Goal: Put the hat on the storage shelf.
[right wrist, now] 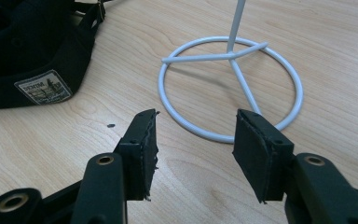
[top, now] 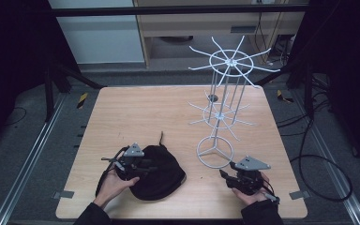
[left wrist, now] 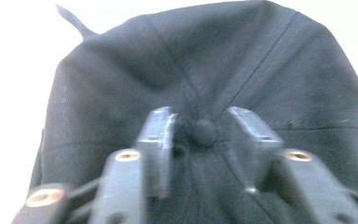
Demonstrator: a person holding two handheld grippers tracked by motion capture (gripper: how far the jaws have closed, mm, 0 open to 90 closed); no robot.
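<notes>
Two tongs work here: the left tongs (left wrist: pixel 193 135), jaws apart, straddle the crown button of the black cap (top: pixel 161 171) lying on the worktop (top: pixel 140 112), likely to pinch it; the right tongs (right wrist: pixel 193 140) wait apart near the white rack (top: pixel 218 117).

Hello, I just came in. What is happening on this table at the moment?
A person sits at a wooden table with a two-jaw gripper in each hand. The left gripper is over a black cap, its jaws open on either side of the button on top of the cap, not yet closed on it. The right gripper is open and holds nothing, near the round base of a white wire rack. The rack's hooks are bare.
</notes>
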